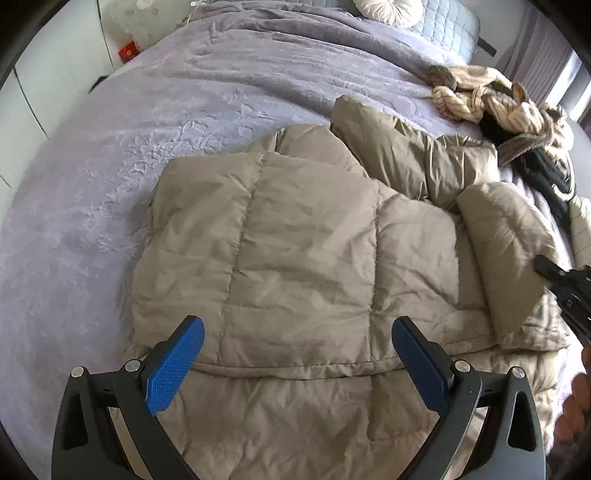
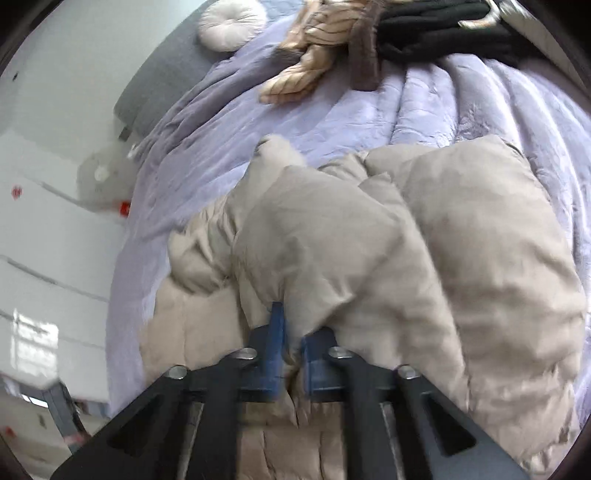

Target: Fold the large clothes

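A large beige quilted puffer jacket (image 1: 295,236) lies partly folded on a lilac bedspread (image 1: 110,166), one sleeve (image 1: 413,155) stretched toward the far right. My left gripper (image 1: 297,332) hovers over the jacket's near part, its blue pads (image 1: 177,365) wide apart and nothing between them. In the right wrist view the same jacket (image 2: 369,251) is bunched up, and my right gripper (image 2: 290,332) is shut on a fold of its fabric. The right gripper's dark body (image 1: 569,288) shows at the right edge of the left wrist view.
A striped tan garment (image 1: 491,96) and a black one (image 1: 546,166) are heaped at the bed's far right. A round white cushion (image 2: 231,24) rests by the grey headboard (image 2: 159,81). White cabinets (image 2: 48,236) stand beside the bed. A person's hand (image 1: 576,406) shows at the right edge.
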Demonstrator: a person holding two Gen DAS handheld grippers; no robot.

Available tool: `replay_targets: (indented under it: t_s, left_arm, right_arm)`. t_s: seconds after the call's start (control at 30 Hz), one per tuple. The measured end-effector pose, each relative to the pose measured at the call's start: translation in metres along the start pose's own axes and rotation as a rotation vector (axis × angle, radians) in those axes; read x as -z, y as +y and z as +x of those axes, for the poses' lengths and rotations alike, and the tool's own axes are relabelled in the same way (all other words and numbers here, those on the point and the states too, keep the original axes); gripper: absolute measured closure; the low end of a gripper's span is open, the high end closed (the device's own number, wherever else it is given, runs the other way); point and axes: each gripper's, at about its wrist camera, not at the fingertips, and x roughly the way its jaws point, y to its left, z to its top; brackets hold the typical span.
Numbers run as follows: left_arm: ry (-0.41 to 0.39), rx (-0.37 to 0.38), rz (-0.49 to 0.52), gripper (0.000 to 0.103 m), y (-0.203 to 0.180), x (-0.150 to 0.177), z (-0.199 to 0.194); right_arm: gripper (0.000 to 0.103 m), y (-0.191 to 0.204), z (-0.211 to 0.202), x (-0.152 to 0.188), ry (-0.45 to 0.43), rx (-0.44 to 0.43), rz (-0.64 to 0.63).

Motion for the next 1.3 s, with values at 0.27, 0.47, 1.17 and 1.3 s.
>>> replay_targets:
  t_s: [0.27,0.47,1.17,1.3]
  left_arm:
    - [-0.022,0.222,-0.113,0.001,0.038,-0.016,-0.015]
    - [-0.007,0.374,-0.165,0.001,0.046,-0.029,-0.017]
    - [0.158,0.401,-0.053,0.085,-0.037,-0.043,0.048]
    - [0.121,0.395,-0.019,0.091,-0.03,-0.026,0.031]
  right_arm:
    - [0.095,0.087,0.036,0.03,0.107,-0.056,-0.394]
    - [0.02,0.106,0.071,0.062,0.27,0.021,-0.478]
    - [0.086,-0.122,-0.04,-0.011,0.129,-0.014,0.241]
    - [0.092,-0.109,-0.032,-0.014,0.136,-0.006,0.159]
